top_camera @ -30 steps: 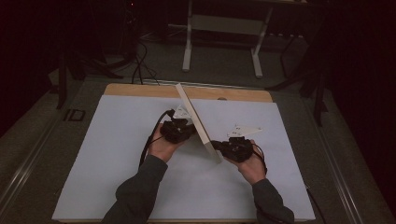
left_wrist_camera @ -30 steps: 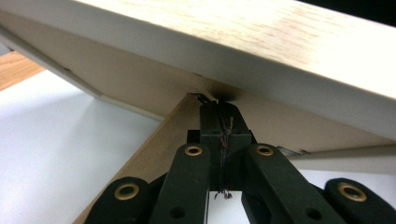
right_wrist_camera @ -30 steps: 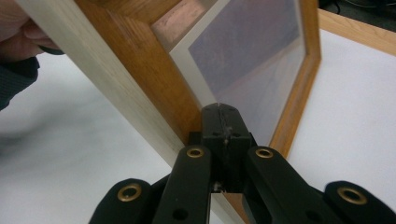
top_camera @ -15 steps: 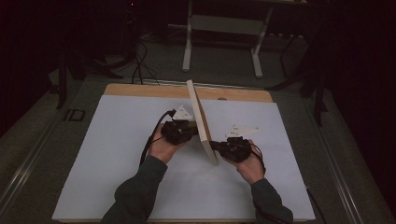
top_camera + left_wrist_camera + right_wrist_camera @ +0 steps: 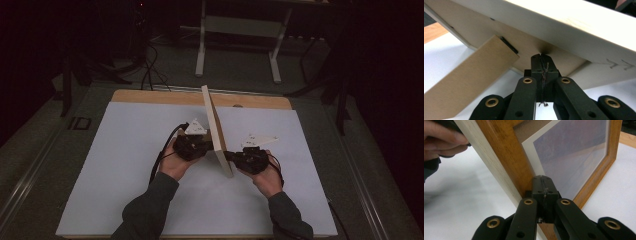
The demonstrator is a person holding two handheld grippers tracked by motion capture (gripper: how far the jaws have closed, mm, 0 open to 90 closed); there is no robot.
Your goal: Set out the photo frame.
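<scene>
Nearest, at six o'clock in the high view, two dark sleeves (image 5: 150, 210) coming in from the bottom edge, each hand around a black tool.

Left gripper (image 5: 200, 146), just left of centre, jaws pressed fully together with nothing between them, tips butted against the pale back of the picture frame (image 5: 216, 131). Seen along those jaws in the left gripper view: closed tips (image 5: 541, 60) touching the frame's backing board, a brown cardboard easel leg (image 5: 471, 80) folding out toward eight o'clock, pencilled arrows on the pale edge at three o'clock.

Right gripper (image 5: 231, 156), just right of centre, also closed on nothing, tips against the frame's front side. In the right gripper view: shut tips (image 5: 544, 182) meeting the brown wooden moulding, a cream mat and a bluish print under glass toward one o'clock, the other hand (image 5: 441, 140) at ten o'clock.

Frame standing on edge at the middle of the white sheet (image 5: 125, 165), propped between both tools, running from five o'clock up to twelve o'clock.

Farther off, at twelve o'clock, a strip of wooden tabletop (image 5: 160, 96), then metal stand legs (image 5: 201, 45) on the dark floor.
</scene>
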